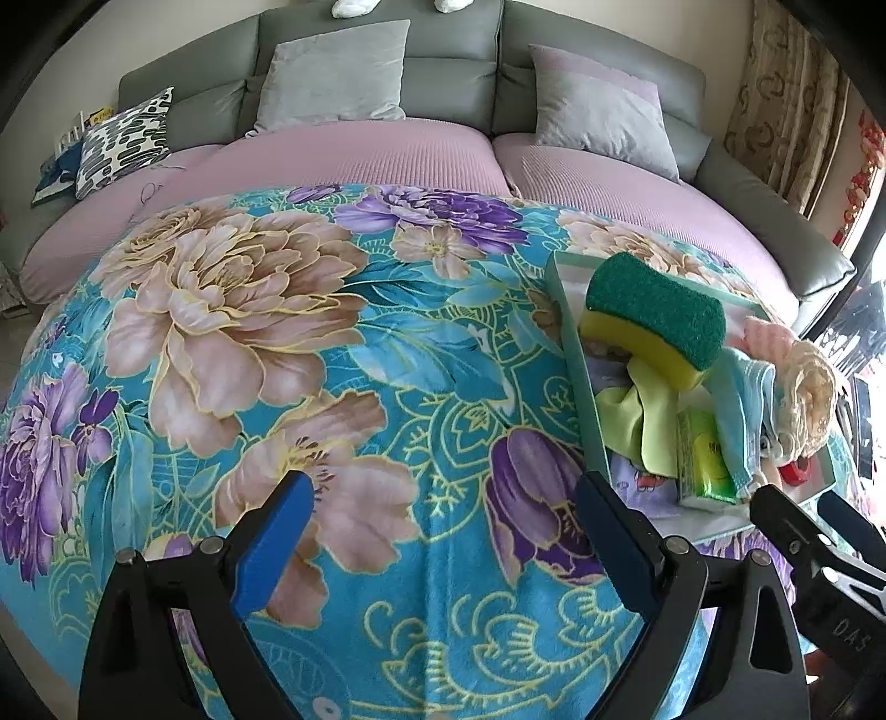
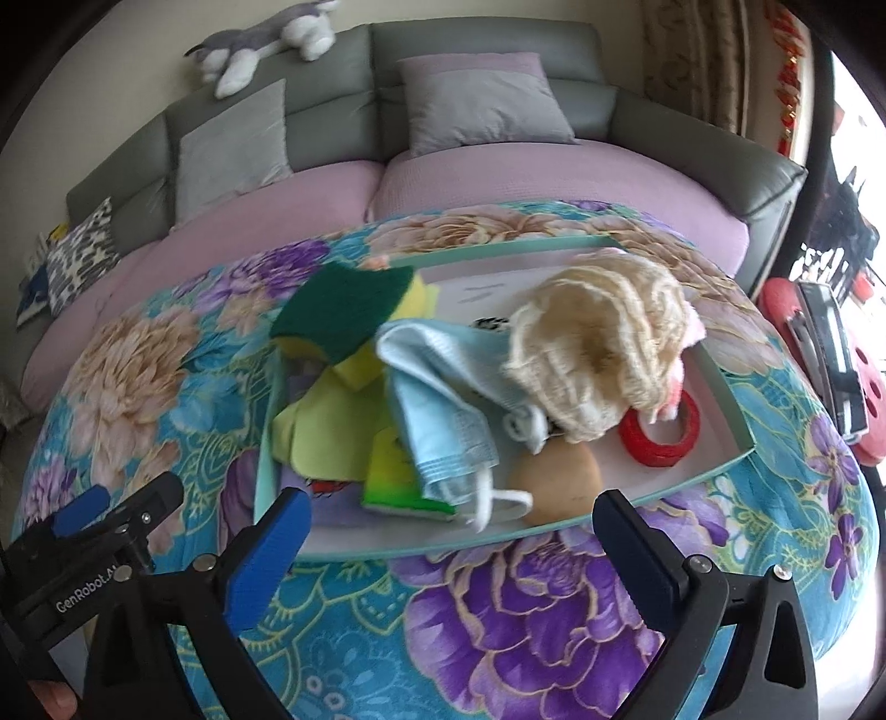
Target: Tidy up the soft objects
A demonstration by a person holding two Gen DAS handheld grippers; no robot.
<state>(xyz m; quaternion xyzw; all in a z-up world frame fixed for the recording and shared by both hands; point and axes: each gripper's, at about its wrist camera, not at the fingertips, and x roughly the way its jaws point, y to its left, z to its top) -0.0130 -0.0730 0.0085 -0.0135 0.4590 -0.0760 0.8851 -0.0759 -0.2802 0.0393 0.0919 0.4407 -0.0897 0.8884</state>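
A shallow teal-rimmed tray [image 2: 739,412] lies on a floral blanket [image 2: 531,620]. In it are piled a green-and-yellow sponge [image 2: 343,315], a light blue towel [image 2: 437,404], a cream knitted puff [image 2: 598,354], a yellow-green cloth [image 2: 315,437], a green tissue pack [image 2: 393,476], a tan round pad [image 2: 556,482] and a red tape roll [image 2: 659,435]. My right gripper [image 2: 454,534] is open just in front of the tray's near rim, holding nothing. My left gripper [image 1: 448,518] is open over bare blanket [image 1: 387,354], left of the tray [image 1: 576,354] and the sponge [image 1: 659,310].
Behind the blanket stands a grey sofa [image 2: 482,44] with purple seat covers, grey cushions [image 1: 338,72] and a patterned cushion [image 1: 124,138]. A plush dog [image 2: 260,39] lies on the sofa back. A red stool [image 2: 814,354] with a dark device stands at the right.
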